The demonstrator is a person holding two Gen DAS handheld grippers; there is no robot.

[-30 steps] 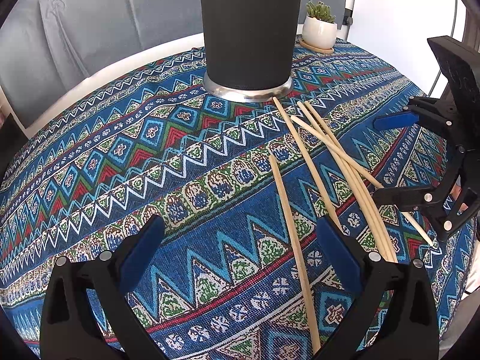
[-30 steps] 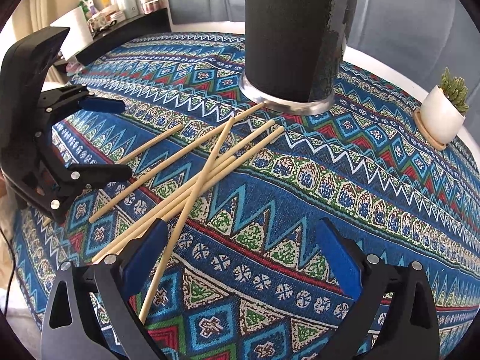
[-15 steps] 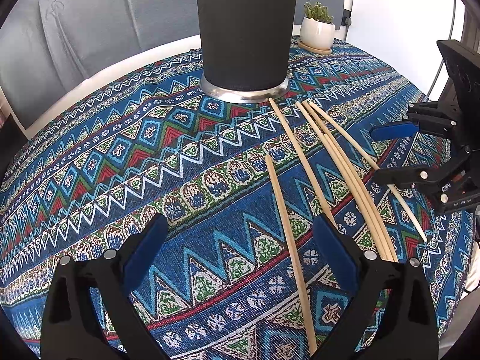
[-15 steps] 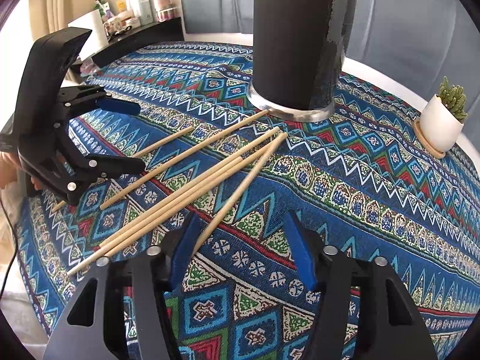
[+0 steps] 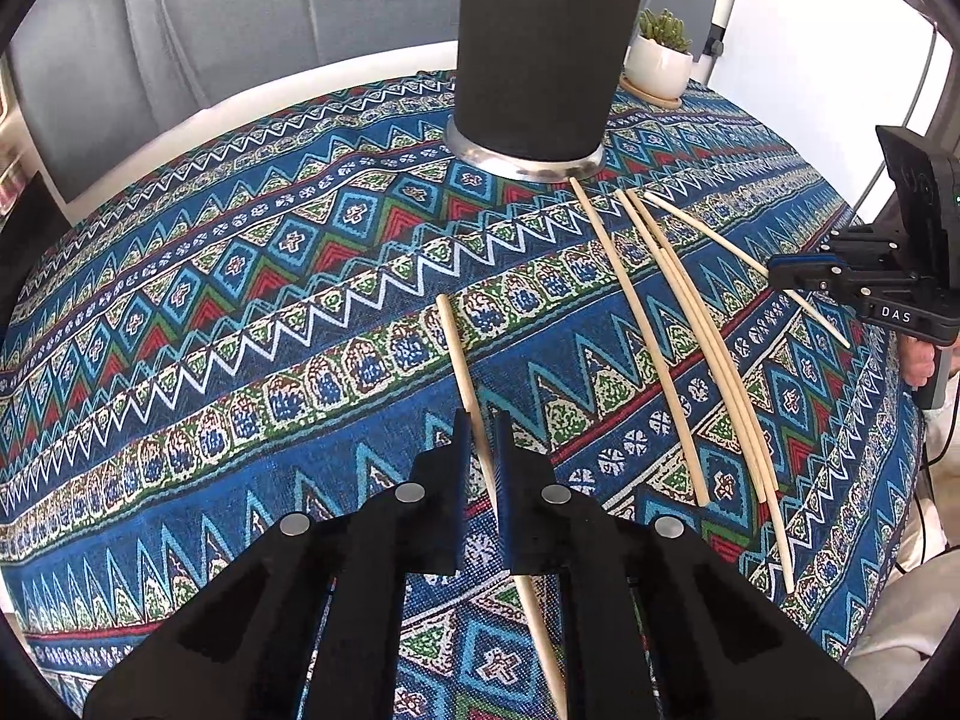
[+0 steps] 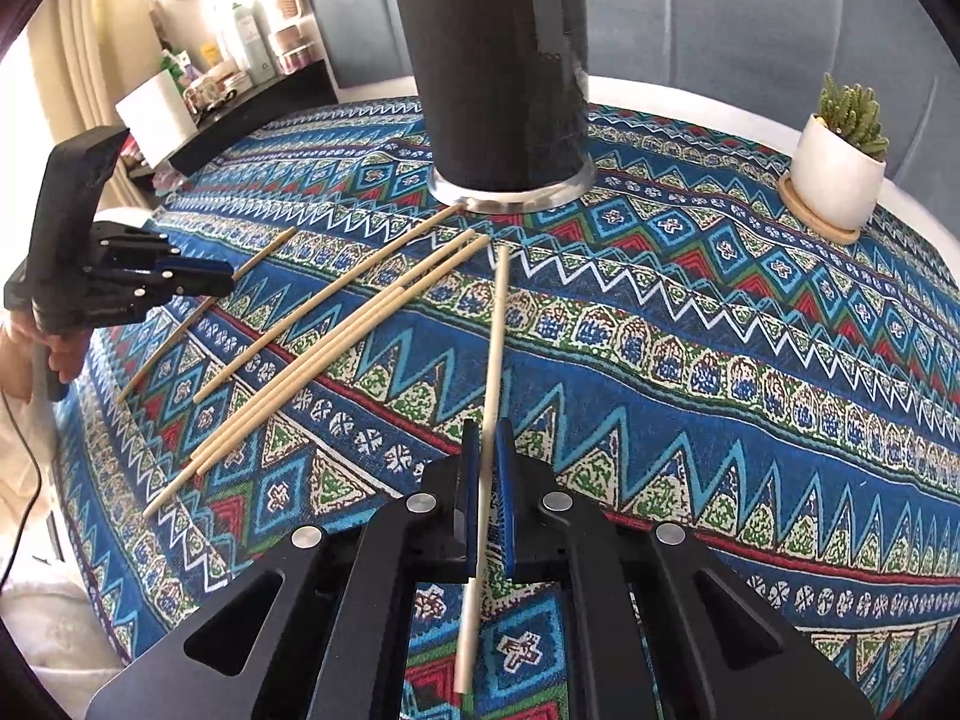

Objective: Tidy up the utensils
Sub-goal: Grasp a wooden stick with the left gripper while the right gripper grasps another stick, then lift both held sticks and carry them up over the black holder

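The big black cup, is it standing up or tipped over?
Standing up. The black cup sits flat on its silver bottom ring on the tablecloth, sides rising straight. Chopsticks lie beside it.

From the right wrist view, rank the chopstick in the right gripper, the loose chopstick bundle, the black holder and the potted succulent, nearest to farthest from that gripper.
1. Chopstick, clamped in the right gripper, running ahead up the cloth.
2. Loose chopstick bundle, ahead to the left.
3. Black holder, straight ahead, beyond the stick tips.
4. Potted succulent, far right near the table edge.
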